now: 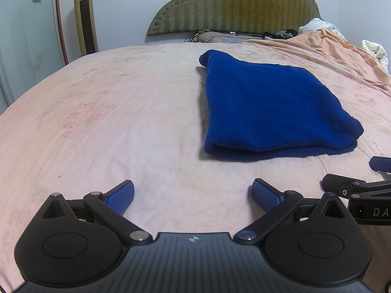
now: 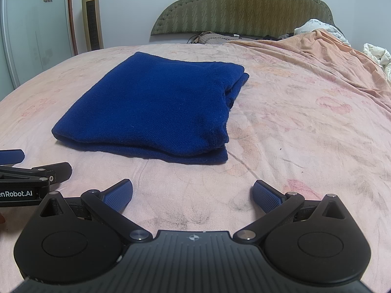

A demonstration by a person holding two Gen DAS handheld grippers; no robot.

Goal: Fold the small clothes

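A dark blue knitted garment (image 1: 271, 107) lies folded into a flat rectangle on the pink bed sheet (image 1: 122, 122); in the right wrist view the same garment (image 2: 156, 107) sits ahead and to the left. My left gripper (image 1: 193, 195) hovers over the sheet, short of the fold's near edge, open and holding nothing. My right gripper (image 2: 193, 195) is likewise open and empty, just short of the garment's near right corner. Each view catches the other gripper at its edge: the right one (image 1: 359, 185) and the left one (image 2: 27, 171).
A green padded headboard (image 1: 234, 5) stands at the far end, with cables and dark items below it. A rumpled orange blanket (image 2: 325, 48) and white bedding (image 2: 376, 53) pile at the far right. A gold tower fan (image 1: 85, 14) and a wardrobe door (image 1: 27, 36) stand at left.
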